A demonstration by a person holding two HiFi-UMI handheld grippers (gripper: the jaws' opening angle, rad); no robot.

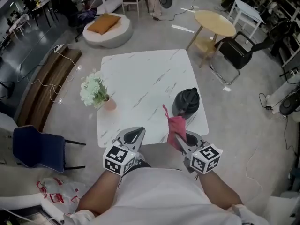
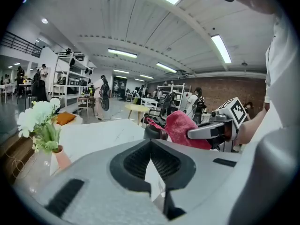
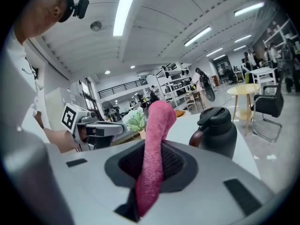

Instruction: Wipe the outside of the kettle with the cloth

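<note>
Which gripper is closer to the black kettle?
Right. The right gripper, shut on the pink cloth, sits just on the person's side of the kettle. The left gripper, shut and empty, is farther off, toward the kettle's left.

From where I stand there is one white marble table (image 1: 140, 74), and on or over it I count one black kettle (image 1: 186, 102), one pink cloth (image 1: 175, 128) and one pot of white flowers (image 1: 96, 93). There are two grippers, a left gripper (image 1: 135, 132) and a right gripper (image 1: 182, 139). Beyond them are one round wooden table (image 1: 214, 22), one black chair (image 1: 234, 53), one blue chair (image 1: 40, 146) and one grey pouf (image 1: 108, 32).
</note>
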